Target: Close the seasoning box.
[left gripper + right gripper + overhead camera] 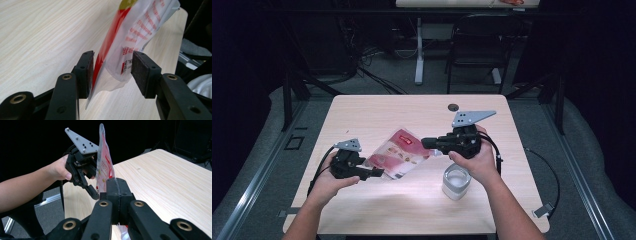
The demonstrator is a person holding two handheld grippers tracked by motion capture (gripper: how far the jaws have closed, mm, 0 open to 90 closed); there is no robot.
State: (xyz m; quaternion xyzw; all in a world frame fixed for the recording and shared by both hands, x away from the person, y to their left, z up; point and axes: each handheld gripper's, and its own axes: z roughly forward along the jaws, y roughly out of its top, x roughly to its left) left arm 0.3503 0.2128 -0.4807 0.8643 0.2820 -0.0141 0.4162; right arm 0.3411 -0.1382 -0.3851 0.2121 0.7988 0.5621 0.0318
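Packet handling is sitting at a hand-over point: the red-and-white snack packet is hanging above the tabletop, stretched between both tongs, just to the left of the white cup as the high view frames it. The right tongs are clenching the packet's edge, their pads pressed flat together with the film sticking up beyond them in the right gripper view. The left tongs are standing released around the packet's lower corner: one pad is lying close against the red side, the other is standing apart from the printed side, so the right tongs alone are probably carrying the weight. Judging by this, the step in hand is letting go with the left or re-gripping, and the next move is calling for either closing squarely on the corner or drawing back clear of the film without snagging it. The left gripper view is giving the gap at the pads and the packet's red print, which the high view is blurring; the high view is placing the cup below the right hand; the right gripper view is showing the left hand and its grey plate behind the packet.
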